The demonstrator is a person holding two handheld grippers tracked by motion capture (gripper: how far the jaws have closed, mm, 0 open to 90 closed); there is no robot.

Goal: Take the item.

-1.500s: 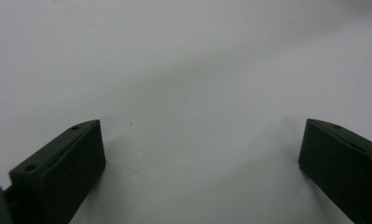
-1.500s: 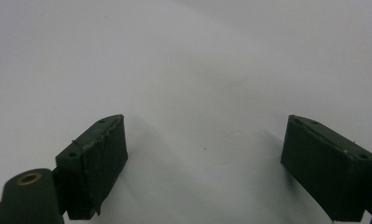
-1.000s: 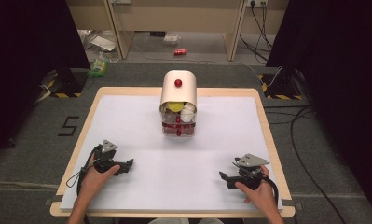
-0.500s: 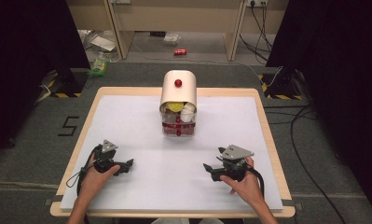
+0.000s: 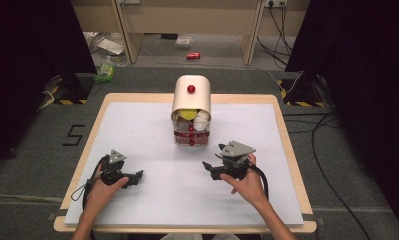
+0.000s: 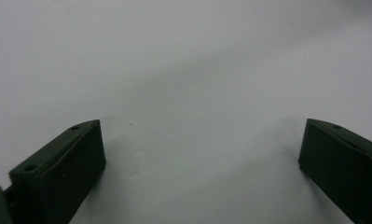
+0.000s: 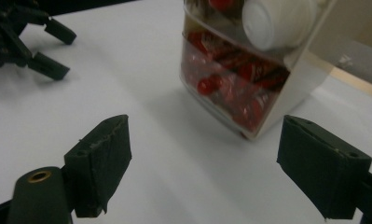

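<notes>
Container: cream round-topped dispenser box with a red knob and a clear front (image 5: 191, 111), standing upright near the middle of the far edge of the white-covered wooden table (image 5: 137, 130). Behind the clear front (image 7: 249, 84) lie red-wrapped sweets, a yellow item and white cups.

Right gripper (image 5: 210, 168): held above the surface just near-right of the box, tips aimed left; jaws apart, have just been closing a little, nothing between them. In the right gripper view the box stands ahead, nearer the right-hand jaw.

Left gripper (image 5: 136, 177): resting near the near-left corner of the table, well apart from the box; jaws wide apart and empty over bare white surface (image 6: 183, 93).

Risk, tipping: the box looks tall and narrow; a push high on its side would likely topple it and spill the contents.

Risk, missed grip: the jaw gap appears narrower than the box; closing further before arrival would leave the pads striking the front.

Obstructions: none between either gripper and the box.

Surroundings: red can (image 5: 192, 56) and litter on the floor beyond the far edge; cables on the right.
</notes>
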